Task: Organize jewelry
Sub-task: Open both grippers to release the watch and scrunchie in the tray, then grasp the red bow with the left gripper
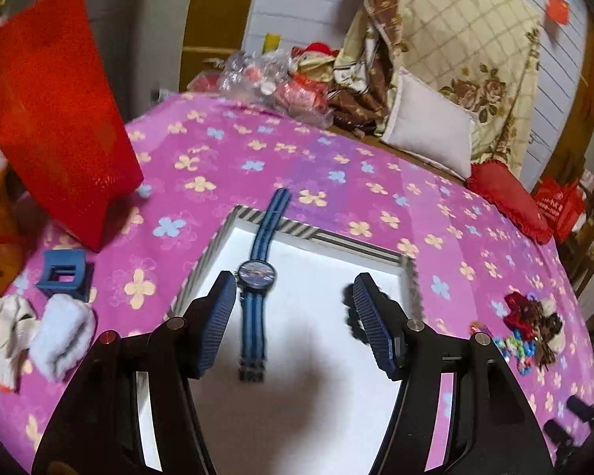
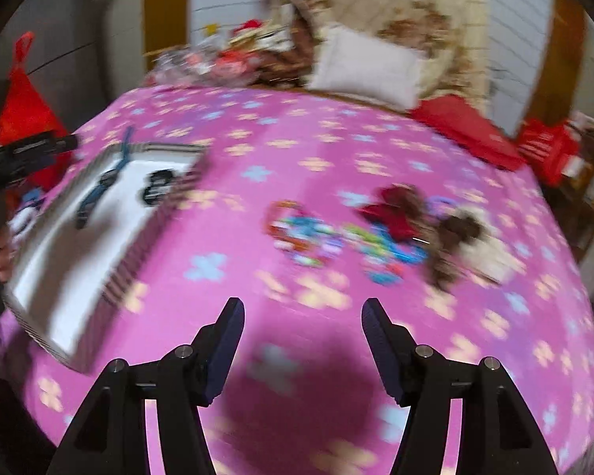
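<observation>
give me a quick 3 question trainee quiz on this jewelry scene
1. True or false: the watch lies fully inside the box.
2. What is between the fingers of the right gripper? A) a hair clip B) nothing C) a sock
3. Fill in: beside the watch in the box lies a ____ scrunchie.

Key:
1. False: one end of its strap hangs over the far rim.
2. B: the jaws stand open over the bedspread, and the pile of hair ties lies ahead of them.
3. Black.
</observation>
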Action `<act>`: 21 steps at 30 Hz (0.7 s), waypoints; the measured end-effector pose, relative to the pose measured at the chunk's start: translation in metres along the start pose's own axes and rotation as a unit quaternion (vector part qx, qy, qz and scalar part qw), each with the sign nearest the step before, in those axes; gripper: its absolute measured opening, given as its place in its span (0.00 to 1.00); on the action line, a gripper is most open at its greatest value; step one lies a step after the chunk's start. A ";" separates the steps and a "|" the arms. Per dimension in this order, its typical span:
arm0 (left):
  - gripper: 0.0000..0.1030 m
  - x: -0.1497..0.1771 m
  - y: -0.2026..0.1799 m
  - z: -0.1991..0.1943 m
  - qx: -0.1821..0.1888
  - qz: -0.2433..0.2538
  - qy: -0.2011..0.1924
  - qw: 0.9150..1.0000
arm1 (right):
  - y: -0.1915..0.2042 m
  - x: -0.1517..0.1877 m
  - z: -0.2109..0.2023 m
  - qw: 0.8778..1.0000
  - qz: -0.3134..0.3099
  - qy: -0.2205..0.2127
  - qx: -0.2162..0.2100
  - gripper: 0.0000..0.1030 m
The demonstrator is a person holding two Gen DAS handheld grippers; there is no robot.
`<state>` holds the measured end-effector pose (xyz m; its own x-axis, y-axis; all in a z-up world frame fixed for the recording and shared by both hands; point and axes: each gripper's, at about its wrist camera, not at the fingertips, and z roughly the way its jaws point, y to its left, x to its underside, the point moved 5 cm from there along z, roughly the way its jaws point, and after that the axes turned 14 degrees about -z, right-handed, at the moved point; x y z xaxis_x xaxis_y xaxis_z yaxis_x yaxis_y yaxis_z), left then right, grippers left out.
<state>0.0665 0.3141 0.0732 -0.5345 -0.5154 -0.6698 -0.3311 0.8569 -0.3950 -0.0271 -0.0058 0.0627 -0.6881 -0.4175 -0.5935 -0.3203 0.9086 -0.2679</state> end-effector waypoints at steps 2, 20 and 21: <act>0.60 0.008 -0.013 -0.015 0.008 0.013 -0.006 1.000 | -0.026 0.020 -0.013 0.999 0.021 -0.010 0.045 0.59; 0.60 0.135 -0.158 0.016 0.028 0.110 0.153 0.982 | -0.127 0.101 0.035 0.991 0.132 0.016 0.015 0.60; 0.60 0.136 -0.167 0.027 0.028 0.108 0.164 0.980 | -0.130 0.100 0.038 0.991 0.135 0.010 0.008 0.60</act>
<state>0.0704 0.1013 0.0310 -0.8120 -0.2898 -0.5067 -0.1447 0.9409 -0.3063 -0.0292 -0.1655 0.0093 -0.7600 -0.1597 -0.6300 -0.1129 0.9870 -0.1140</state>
